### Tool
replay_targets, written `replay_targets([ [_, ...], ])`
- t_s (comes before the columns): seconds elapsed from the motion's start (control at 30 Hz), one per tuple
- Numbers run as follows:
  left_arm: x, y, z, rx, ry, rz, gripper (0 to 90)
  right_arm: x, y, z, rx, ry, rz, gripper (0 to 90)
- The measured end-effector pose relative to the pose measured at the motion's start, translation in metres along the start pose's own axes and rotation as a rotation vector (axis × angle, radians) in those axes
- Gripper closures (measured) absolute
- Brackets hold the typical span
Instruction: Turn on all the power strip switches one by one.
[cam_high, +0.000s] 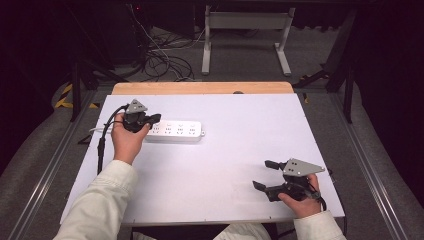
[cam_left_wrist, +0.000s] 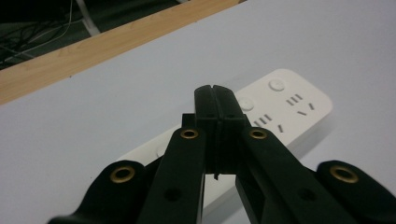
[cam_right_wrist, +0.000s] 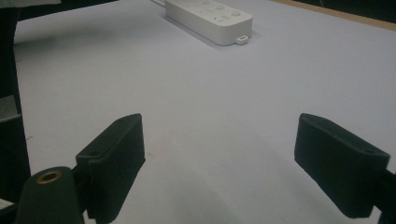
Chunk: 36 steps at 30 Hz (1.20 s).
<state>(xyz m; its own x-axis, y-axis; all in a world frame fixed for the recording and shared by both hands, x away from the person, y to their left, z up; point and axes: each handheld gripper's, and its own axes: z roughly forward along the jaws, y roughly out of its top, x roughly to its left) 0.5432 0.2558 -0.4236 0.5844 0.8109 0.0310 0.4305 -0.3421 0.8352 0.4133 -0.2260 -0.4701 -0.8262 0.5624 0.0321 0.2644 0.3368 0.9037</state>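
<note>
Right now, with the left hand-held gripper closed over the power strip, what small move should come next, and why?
Probably lower the left hand-held gripper slightly onto the round button of the power strip. Its jaws are shut into one tip beside that button, suited to pressing. The right hand-held gripper sits open, well away.

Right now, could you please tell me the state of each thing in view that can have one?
left tool: shut, jaws pressed together with nothing between them, held over the power strip.
right tool: open, jaws wide apart, nothing between them, near the table's front right.
power strip: lying flat on the table, sockets up, no plug visible in the sockets that show.
table: white top.
</note>
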Motion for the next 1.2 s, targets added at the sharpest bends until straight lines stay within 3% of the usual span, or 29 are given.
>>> replay_targets([
  [0.17,0.015,-0.008,0.014,0.015,0.005,-0.065,89.7,-0.001,0.0,0.001,0.002,0.002,0.005,16.4],
  [0.3,0.022,-0.013,0.022,0.033,0.014,-0.086,89.7,-0.001,-0.001,0.001,0.004,0.007,0.006,16.4],
  [0.8,0.022,-0.018,0.035,0.077,0.013,-0.091,89.7,-0.001,-0.001,0.0,-0.001,0.012,0.005,16.4],
  [1.2,0.024,-0.022,0.039,0.116,0.048,-0.088,89.7,0.0,0.0,0.0,-0.01,0.022,0.003,15.8],
])
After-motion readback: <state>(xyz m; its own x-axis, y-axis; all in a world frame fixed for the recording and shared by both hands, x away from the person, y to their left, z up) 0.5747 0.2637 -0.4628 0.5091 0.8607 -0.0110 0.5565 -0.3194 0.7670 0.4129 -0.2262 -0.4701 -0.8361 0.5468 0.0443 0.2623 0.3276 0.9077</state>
